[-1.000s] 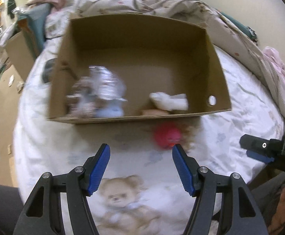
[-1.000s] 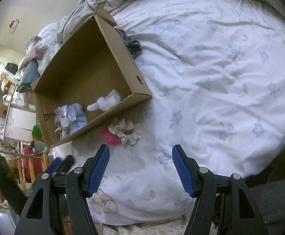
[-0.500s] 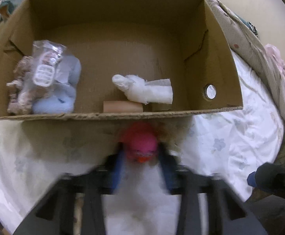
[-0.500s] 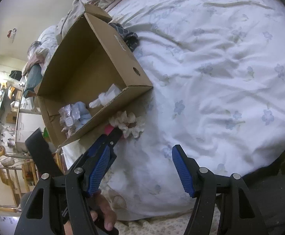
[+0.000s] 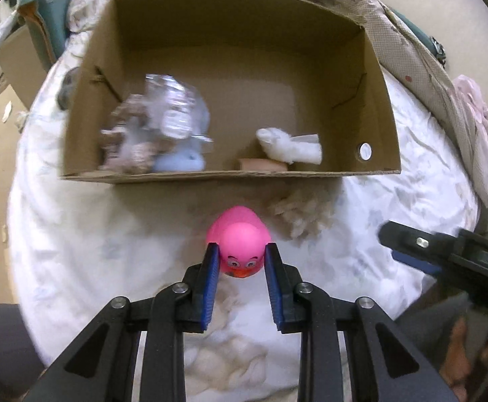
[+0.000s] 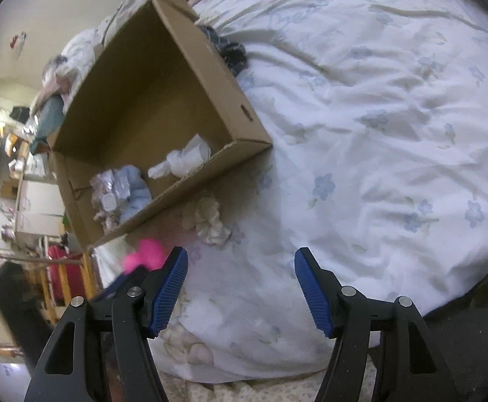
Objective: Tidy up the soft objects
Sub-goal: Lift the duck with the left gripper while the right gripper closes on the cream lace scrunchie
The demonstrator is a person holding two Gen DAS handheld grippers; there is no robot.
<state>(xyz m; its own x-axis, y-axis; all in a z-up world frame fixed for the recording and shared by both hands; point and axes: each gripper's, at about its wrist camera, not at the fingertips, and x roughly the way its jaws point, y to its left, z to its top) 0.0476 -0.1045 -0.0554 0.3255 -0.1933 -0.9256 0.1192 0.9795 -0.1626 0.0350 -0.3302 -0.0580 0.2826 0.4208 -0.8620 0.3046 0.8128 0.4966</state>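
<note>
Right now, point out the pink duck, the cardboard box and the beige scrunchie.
pink duck [image 5: 240, 234], left wrist view, top of its head
cardboard box [image 5: 383, 127], left wrist view, right wall
beige scrunchie [image 5: 299, 216], left wrist view, its middle

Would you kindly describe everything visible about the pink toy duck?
The pink toy duck is small, rounded and smooth, rubbery-looking, with printed eyes and an orange beak facing the left wrist camera. The left gripper is shut on its head, blue jaws pressing both sides. It sits in front of the cardboard box, over the white bedsheet, beside a cream scrunchie.
</note>
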